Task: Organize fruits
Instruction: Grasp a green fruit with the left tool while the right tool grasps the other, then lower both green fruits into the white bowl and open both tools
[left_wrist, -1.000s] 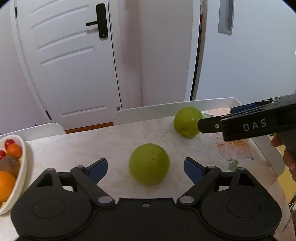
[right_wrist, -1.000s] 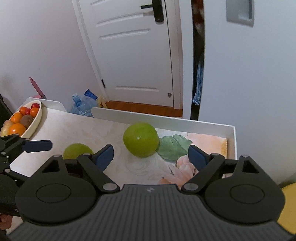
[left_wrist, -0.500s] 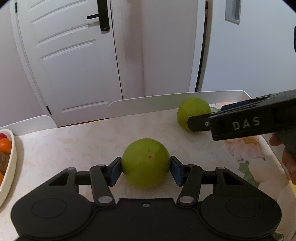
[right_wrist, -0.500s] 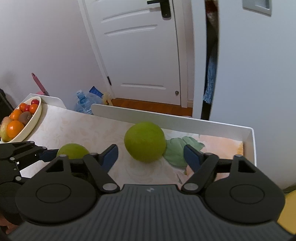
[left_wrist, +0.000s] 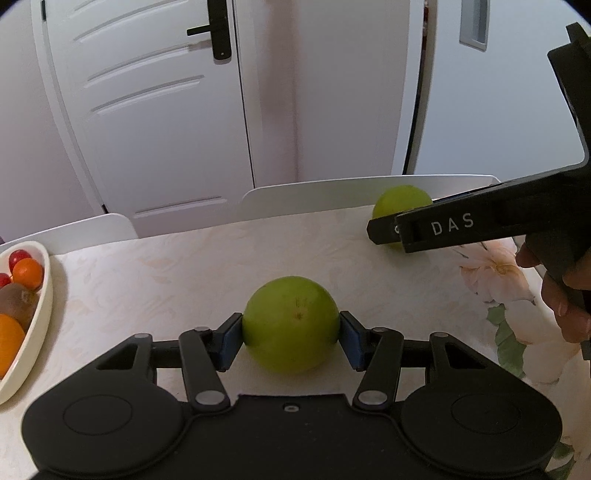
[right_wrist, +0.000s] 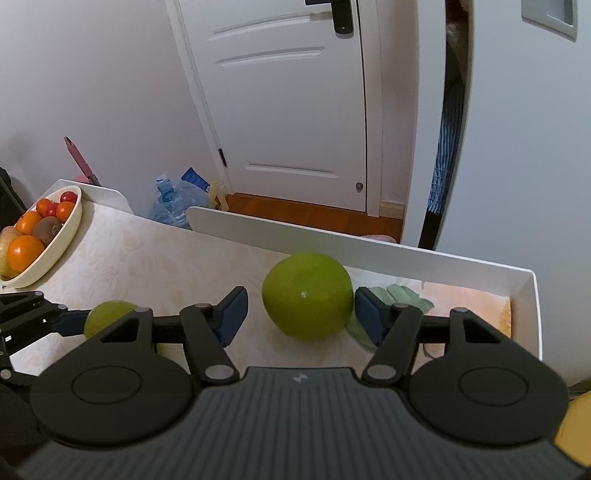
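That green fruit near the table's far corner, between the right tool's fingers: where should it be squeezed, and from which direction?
Grip the green fruit across its widest middle, coming from the near side, angled down. It is round and sits free on the table, so opposite flanks suit flat pads. The right tool, which has just been closing, already straddles it there.

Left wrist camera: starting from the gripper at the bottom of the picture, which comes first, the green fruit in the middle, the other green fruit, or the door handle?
1. Middle green fruit: gripped between the left gripper pads.
2. Other green fruit: on the table's far right, partly behind the right gripper.
3. Door handle: top of picture, on the white door beyond the table.
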